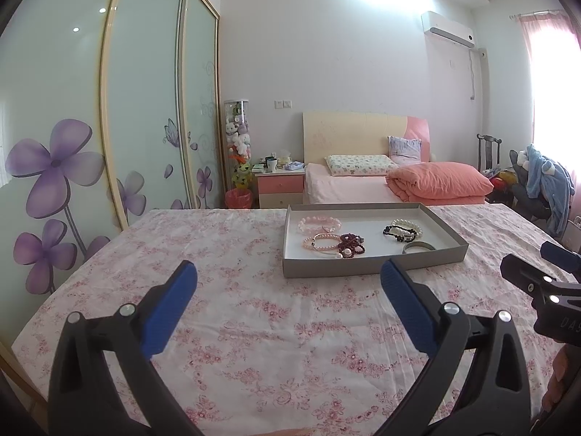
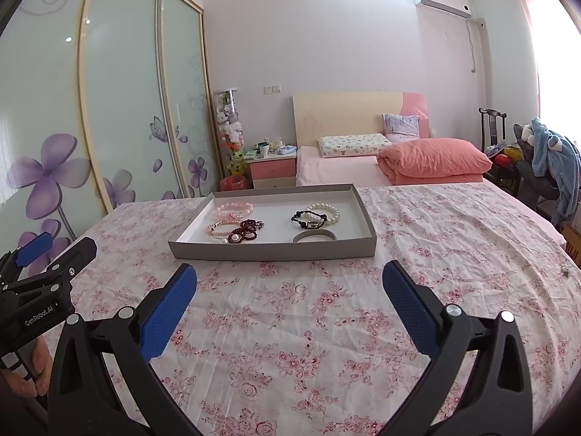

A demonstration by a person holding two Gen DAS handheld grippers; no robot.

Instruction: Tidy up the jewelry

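Note:
A shallow grey tray (image 1: pixel 363 268) (image 2: pixel 272 251) with a white floor sits on the pink floral cloth. It holds a pink bead bracelet (image 1: pixel 319 222) (image 2: pixel 232 210), a pink pearl bracelet (image 1: pixel 321 242), a dark red bead bracelet (image 1: pixel 351 242) (image 2: pixel 248 230), a white pearl bracelet (image 1: pixel 406 226) (image 2: pixel 325 210), a black bead bracelet (image 2: pixel 307 219) and a silver bangle (image 1: pixel 419 246) (image 2: pixel 314 236). My left gripper (image 1: pixel 288 272) (image 2: pixel 61 249) hovers open just short of the tray's near wall, empty. Beside it, my right gripper (image 2: pixel 290 272) (image 1: pixel 528 256) is open and empty too.
The floral cloth (image 2: pixel 290 345) covers a wide flat surface. A small dark item (image 2: pixel 564 271) lies on it far right. A hand (image 2: pixel 32 374) holds the left gripper's handle. Sliding wardrobe doors (image 1: pixel 145 109) stand left; a bed with an orange quilt (image 1: pixel 435 181) lies behind.

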